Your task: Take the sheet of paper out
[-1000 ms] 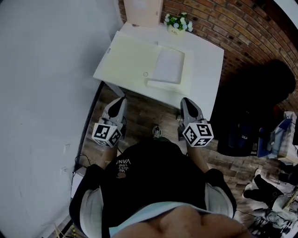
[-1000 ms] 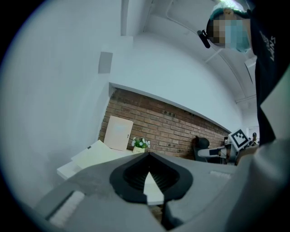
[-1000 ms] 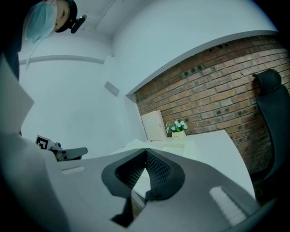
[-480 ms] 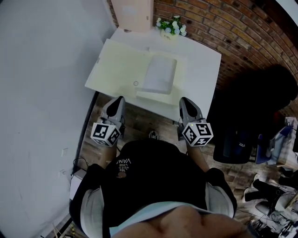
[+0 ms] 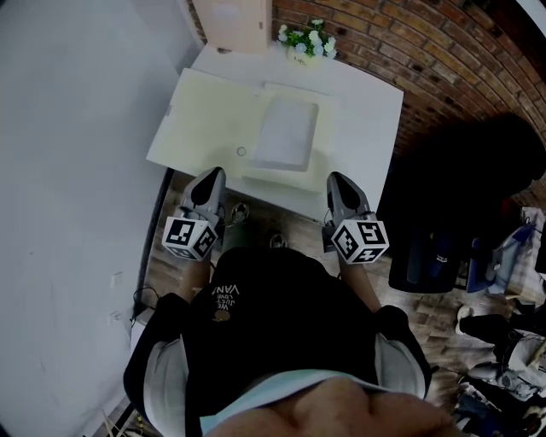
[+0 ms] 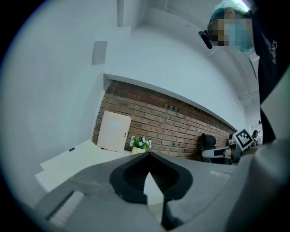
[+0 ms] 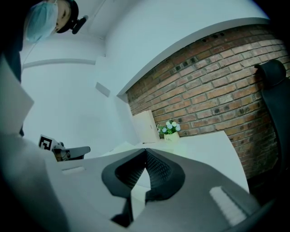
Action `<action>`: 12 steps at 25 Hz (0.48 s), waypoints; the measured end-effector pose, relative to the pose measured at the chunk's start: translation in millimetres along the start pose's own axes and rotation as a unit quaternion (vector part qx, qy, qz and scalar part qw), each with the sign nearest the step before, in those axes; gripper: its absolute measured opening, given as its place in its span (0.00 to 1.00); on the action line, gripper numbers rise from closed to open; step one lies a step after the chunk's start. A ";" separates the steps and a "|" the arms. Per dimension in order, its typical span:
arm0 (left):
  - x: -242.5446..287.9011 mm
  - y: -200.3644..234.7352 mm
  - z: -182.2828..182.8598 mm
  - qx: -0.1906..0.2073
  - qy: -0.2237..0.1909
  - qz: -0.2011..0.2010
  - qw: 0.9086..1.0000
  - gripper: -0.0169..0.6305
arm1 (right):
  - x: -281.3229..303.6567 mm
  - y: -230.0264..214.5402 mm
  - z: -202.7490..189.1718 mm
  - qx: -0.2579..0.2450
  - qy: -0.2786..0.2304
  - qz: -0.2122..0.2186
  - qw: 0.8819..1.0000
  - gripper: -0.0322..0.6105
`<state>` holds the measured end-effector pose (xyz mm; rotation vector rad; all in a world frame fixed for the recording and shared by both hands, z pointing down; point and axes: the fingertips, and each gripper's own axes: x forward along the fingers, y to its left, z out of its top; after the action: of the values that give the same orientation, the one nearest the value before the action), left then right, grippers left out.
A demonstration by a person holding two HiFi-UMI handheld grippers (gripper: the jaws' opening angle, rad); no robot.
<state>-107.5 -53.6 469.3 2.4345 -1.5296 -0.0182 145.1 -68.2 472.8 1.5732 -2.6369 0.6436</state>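
Observation:
A white sheet of paper lies inside an open pale yellow folder on a white table. My left gripper is shut and empty, with its tip at the table's near edge just below the folder's front. My right gripper is also shut and empty, at the near edge beside the folder's right corner. In the left gripper view the shut jaws point level over the folder. In the right gripper view the jaws point over the table.
A small pot of white flowers and a beige board stand at the table's back against the brick wall. A white wall runs along the left. A black chair stands to the right, with clutter on the floor.
Both grippers have come forward to the table's near edge, staying shut. In the head view the table and folder have slid down and to the left, closer to me.

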 end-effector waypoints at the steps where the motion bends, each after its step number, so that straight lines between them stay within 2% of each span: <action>1: 4.3 1.7 0.4 0.001 0.002 -0.006 1.000 0.03 | 0.4 -0.4 0.1 0.001 -0.002 -0.005 1.000 0.05; 12: 59.1 25.0 14.5 0.002 0.027 -0.084 0.996 0.03 | 13.6 0.5 6.9 0.016 -0.024 -0.076 0.997 0.05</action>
<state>-105.5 -119.4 468.7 2.5382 -1.3002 0.0194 139.2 -81.8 469.1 1.7995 -2.5184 0.6497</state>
